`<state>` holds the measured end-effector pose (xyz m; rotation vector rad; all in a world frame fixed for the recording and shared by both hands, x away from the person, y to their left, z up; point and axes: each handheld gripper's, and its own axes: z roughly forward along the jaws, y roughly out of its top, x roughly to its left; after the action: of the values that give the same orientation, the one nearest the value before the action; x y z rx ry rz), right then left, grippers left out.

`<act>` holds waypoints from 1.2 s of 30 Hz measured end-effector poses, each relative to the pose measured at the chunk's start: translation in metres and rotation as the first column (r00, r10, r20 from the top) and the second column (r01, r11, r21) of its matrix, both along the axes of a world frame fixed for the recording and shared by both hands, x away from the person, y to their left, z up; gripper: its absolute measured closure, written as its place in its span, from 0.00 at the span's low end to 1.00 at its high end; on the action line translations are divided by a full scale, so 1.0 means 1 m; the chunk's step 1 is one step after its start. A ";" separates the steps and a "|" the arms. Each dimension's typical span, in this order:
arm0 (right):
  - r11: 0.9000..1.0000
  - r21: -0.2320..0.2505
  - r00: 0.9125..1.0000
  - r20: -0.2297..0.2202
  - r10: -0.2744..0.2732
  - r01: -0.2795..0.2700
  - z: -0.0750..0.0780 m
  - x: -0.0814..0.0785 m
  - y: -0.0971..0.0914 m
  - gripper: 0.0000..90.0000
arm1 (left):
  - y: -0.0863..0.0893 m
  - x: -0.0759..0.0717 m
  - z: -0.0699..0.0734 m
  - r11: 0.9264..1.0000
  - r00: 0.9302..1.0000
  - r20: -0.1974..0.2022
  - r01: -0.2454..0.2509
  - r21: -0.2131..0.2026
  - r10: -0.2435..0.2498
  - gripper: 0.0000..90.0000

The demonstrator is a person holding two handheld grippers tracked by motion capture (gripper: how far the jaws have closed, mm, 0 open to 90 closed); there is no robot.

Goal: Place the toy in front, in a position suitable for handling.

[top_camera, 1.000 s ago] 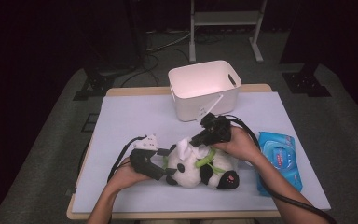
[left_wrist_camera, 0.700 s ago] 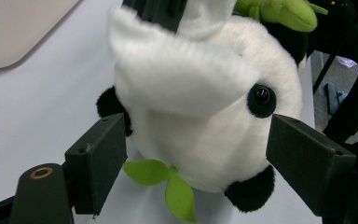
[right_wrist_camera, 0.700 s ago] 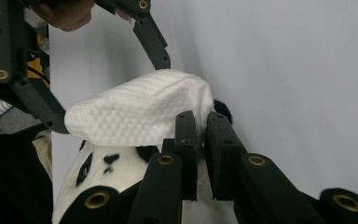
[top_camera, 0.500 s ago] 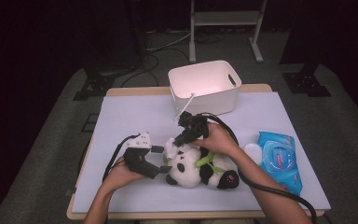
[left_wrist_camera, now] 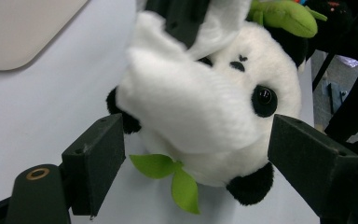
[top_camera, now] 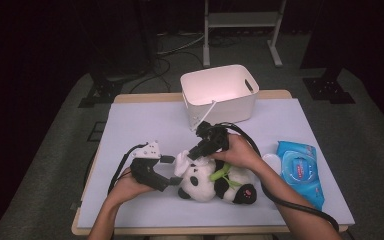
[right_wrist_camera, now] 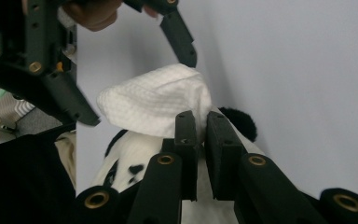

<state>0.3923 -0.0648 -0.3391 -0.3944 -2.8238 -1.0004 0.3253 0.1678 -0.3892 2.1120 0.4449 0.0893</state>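
Right claw (top_camera: 194, 154) clamped on white textured wipe (top_camera: 182, 161) | left claw (top_camera: 176, 169) apart, flanking black-and-white plush panda (top_camera: 215, 182) | step: wiping its face | next: steady strokes.

High view: fixed overhead, facing forward-down across the table (top_camera: 145, 120); left gripper view: close, looking toward 3 o'clock at the panda (left_wrist_camera: 205, 107); right gripper view: close, looking toward 8 o'clock; all share the panda's head.
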 end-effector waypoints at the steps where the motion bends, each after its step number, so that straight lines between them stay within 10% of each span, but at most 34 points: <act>1: 1.000 0.006 1.000 0.006 0.004 -0.004 0.001 -0.002 -0.002 0.92 | 0.001 0.000 0.000 1.000 1.000 0.000 -0.002 -0.002 0.002 0.20; 19: 0.999 0.007 0.996 0.078 0.035 -0.036 0.018 -0.062 -0.049 0.91 | 0.016 0.003 0.007 0.998 0.999 0.009 -0.051 -0.026 0.051 0.20; 36: 0.990 -0.050 0.985 0.102 0.138 -0.134 -0.005 -0.075 0.002 0.91 | 0.027 0.006 0.010 0.995 0.995 0.022 -0.092 -0.023 0.093 0.20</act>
<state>0.3171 -0.0627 -0.3440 -0.1543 -2.9229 -0.9608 0.3312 0.1945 -0.3790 2.0661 0.5275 0.1615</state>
